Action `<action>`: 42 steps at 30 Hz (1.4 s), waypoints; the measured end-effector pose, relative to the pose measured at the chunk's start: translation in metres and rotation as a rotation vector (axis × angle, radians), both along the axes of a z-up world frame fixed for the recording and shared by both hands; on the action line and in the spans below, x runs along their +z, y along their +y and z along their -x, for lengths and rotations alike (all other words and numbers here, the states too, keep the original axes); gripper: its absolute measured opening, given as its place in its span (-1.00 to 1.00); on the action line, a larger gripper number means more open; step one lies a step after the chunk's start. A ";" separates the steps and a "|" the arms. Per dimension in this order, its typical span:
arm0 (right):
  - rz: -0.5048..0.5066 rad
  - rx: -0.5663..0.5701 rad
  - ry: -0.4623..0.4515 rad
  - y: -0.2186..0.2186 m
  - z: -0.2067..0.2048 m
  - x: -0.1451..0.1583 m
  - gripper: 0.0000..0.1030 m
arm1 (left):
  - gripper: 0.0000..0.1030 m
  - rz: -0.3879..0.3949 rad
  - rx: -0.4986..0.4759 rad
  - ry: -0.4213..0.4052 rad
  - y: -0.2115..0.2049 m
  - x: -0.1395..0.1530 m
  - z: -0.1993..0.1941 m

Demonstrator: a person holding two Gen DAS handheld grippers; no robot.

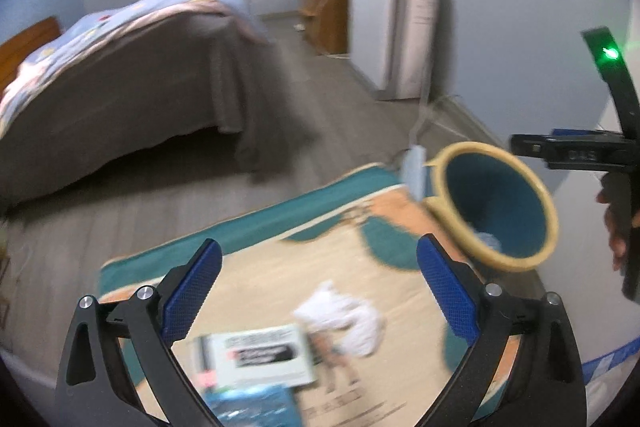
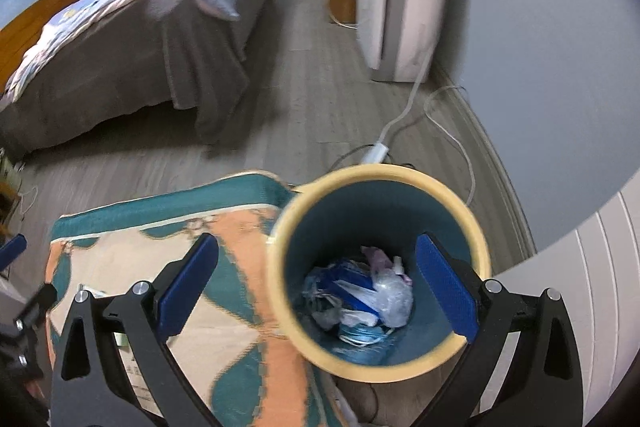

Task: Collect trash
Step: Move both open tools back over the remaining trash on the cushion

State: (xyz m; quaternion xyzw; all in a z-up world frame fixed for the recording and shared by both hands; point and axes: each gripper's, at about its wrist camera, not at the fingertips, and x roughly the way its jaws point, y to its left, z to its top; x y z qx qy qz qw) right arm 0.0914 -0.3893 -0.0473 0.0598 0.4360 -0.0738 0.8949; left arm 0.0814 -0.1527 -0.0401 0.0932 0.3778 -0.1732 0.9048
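- The bin (image 2: pixel 378 269) beside the rug (image 1: pixel 256 267) already held bagged scraps.
- A crumpled tissue (image 1: pixel 344 315), a white box (image 1: pixel 260 357) and a blue packet (image 1: pixel 252 405) lay uncollected on the rug.
- My left gripper (image 1: pixel 318 293) and right gripper (image 2: pixel 316 289) had their fingers apart, empty.

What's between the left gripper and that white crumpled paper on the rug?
Nothing visible. The left gripper is open above the rug, and the crumpled paper lies uncovered just ahead of its fingers.

Print on the white box (image 1: pixel 260 355) is too blurred to read.
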 end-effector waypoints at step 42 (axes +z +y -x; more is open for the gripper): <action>0.101 0.313 0.364 0.183 -0.032 -0.110 0.88 | 0.89 -0.097 0.144 0.291 0.119 -0.130 0.045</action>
